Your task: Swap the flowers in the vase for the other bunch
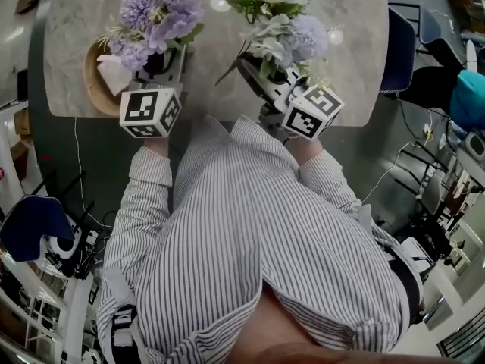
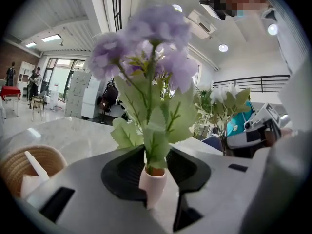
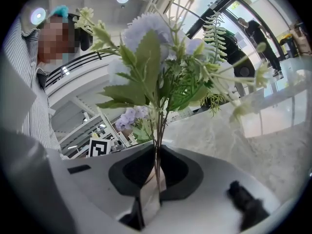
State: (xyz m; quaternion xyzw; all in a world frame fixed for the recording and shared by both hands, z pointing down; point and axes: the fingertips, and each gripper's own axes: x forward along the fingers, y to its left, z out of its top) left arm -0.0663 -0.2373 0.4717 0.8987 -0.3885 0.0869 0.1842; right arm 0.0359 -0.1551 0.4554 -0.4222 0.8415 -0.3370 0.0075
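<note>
A small pink vase point(image 2: 152, 185) with purple flowers point(image 2: 146, 43) sits between the jaws of my left gripper point(image 2: 157, 173). It rests against the left jaw, and a gap shows beside the right jaw, so this gripper is open. In the head view the purple flowers point(image 1: 155, 17) rise in front of the left gripper point(image 1: 162, 68), over the near edge of the table. My right gripper point(image 3: 157, 172) is shut on the stems of the other bunch point(image 3: 161, 67), which has pale lavender and white blooms with fern sprigs. That bunch point(image 1: 282, 23) stands upright to the right of the purple one.
The marble table point(image 1: 356, 67) stretches ahead. A woven basket point(image 1: 92, 82) with a white tissue sits at its left edge, close to the left gripper. A blue chair point(image 1: 398, 48) stands off the table's right end. Cables and equipment lie on the floor around me.
</note>
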